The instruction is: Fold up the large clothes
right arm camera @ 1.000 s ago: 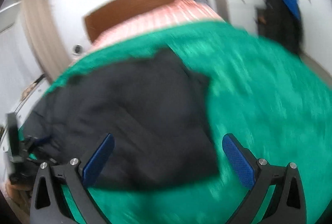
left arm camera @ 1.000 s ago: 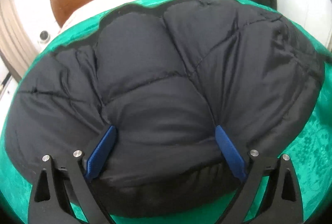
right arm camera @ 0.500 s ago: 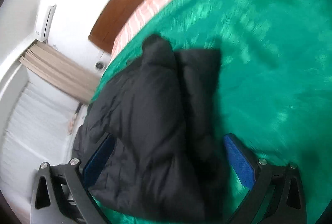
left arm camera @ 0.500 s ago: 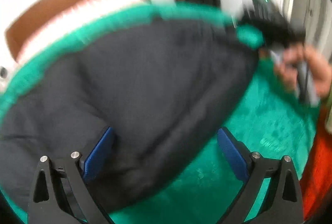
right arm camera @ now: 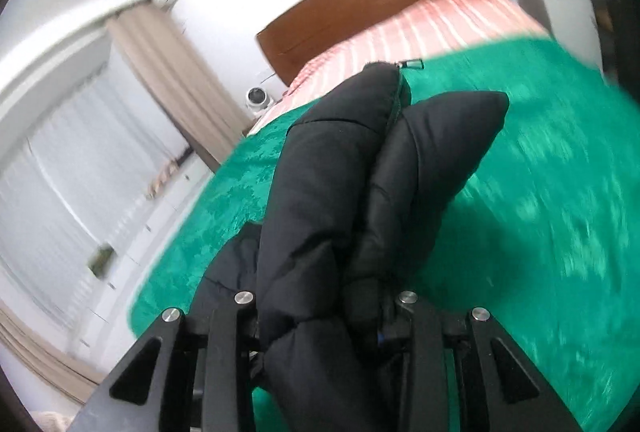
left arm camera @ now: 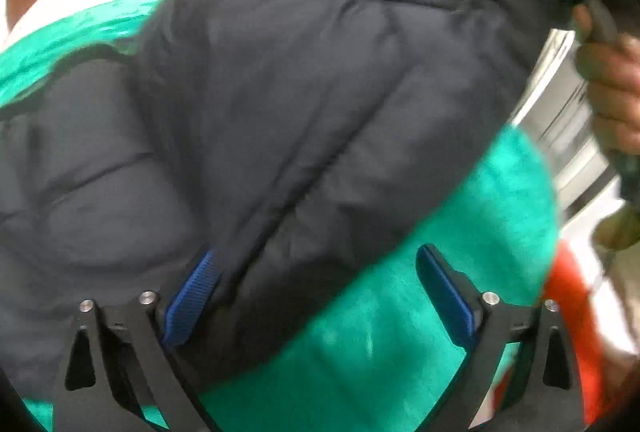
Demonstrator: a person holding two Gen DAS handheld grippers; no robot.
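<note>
Jacket between right gripper jaws, just closing; curtain beyond.

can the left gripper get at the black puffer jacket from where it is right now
Probably yes. The left gripper stands open with the jacket bulging right up between its fingers, nothing in between. The right gripper, whose jaws have just been closing, is clamped on another part of the jacket and lifts it off the green bedspread.
</note>
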